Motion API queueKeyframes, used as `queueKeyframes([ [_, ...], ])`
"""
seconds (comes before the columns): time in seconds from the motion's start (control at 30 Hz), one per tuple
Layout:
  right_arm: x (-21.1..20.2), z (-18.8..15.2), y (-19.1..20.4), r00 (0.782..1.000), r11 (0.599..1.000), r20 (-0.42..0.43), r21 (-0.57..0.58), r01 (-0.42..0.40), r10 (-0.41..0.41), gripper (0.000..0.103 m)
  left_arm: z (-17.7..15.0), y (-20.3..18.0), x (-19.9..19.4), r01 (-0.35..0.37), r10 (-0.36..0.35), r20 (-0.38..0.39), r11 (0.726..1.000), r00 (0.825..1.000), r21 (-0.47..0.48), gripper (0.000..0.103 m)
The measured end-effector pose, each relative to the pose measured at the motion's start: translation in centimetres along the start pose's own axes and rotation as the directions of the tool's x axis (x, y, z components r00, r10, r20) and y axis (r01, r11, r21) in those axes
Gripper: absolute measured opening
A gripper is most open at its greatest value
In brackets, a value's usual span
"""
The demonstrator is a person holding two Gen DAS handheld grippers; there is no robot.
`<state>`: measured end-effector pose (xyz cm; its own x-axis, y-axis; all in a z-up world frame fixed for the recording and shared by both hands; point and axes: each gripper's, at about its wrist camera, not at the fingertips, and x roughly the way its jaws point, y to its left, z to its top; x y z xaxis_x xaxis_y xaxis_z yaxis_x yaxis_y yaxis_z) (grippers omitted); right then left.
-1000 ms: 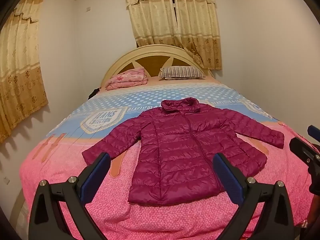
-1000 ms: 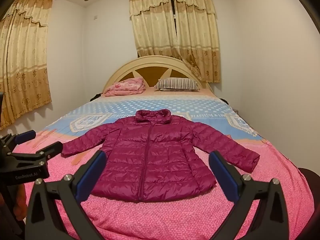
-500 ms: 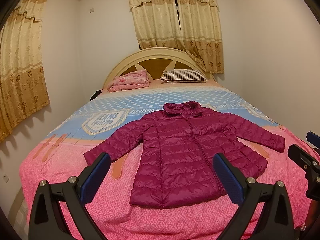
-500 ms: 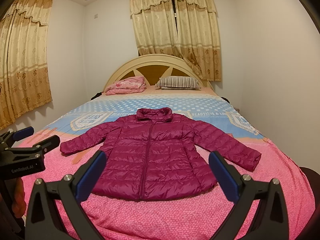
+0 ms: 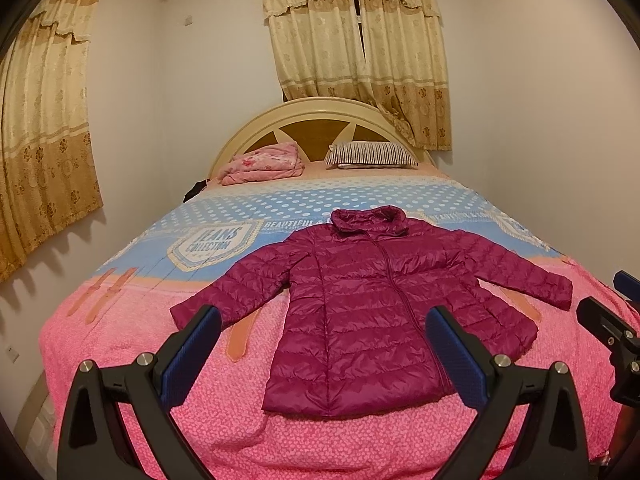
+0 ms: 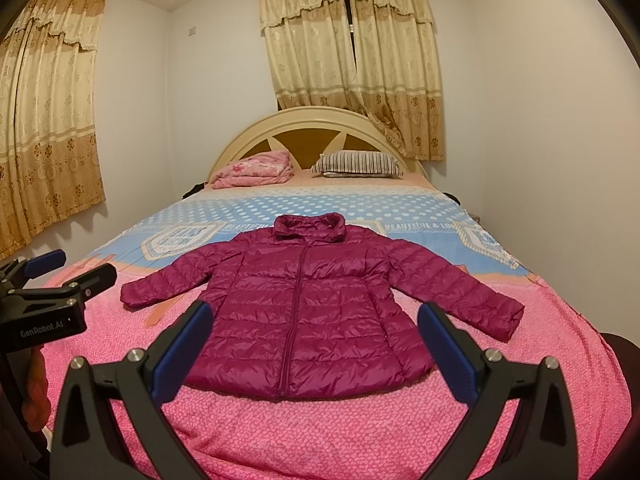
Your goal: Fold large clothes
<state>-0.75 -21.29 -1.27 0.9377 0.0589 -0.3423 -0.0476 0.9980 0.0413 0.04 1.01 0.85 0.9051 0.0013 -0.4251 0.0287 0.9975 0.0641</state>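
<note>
A magenta quilted puffer jacket (image 5: 372,304) lies flat and zipped on the bed, front up, collar toward the headboard, both sleeves spread out to the sides; it also shows in the right wrist view (image 6: 316,308). My left gripper (image 5: 324,340) is open and empty, held above the foot of the bed in front of the jacket's hem. My right gripper (image 6: 316,336) is open and empty, also short of the hem. Each gripper shows at the edge of the other's view: the right one (image 5: 612,320) and the left one (image 6: 52,280).
The bed has a pink and blue cover (image 5: 132,332). At the head are a folded pink blanket (image 5: 264,162), a striped pillow (image 5: 372,155) and a cream headboard (image 6: 320,120). Walls stand close on both sides. Curtains (image 6: 352,64) hang behind.
Both views have tilted slightly, so the jacket sits a little lower in the left wrist frame. The jacket has not moved. Both grippers stay open.
</note>
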Motion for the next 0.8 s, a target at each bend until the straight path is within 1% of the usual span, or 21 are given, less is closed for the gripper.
queueKeyframes([
  [0.8, 0.17, -0.14, 0.11, 1.000, 1.000, -0.007, -0.003, -0.004, 0.004, 0.103, -0.06, 0.45, 0.16, -0.005, 0.005, 0.004, 1.000, 1.000, -0.008, 0.102],
])
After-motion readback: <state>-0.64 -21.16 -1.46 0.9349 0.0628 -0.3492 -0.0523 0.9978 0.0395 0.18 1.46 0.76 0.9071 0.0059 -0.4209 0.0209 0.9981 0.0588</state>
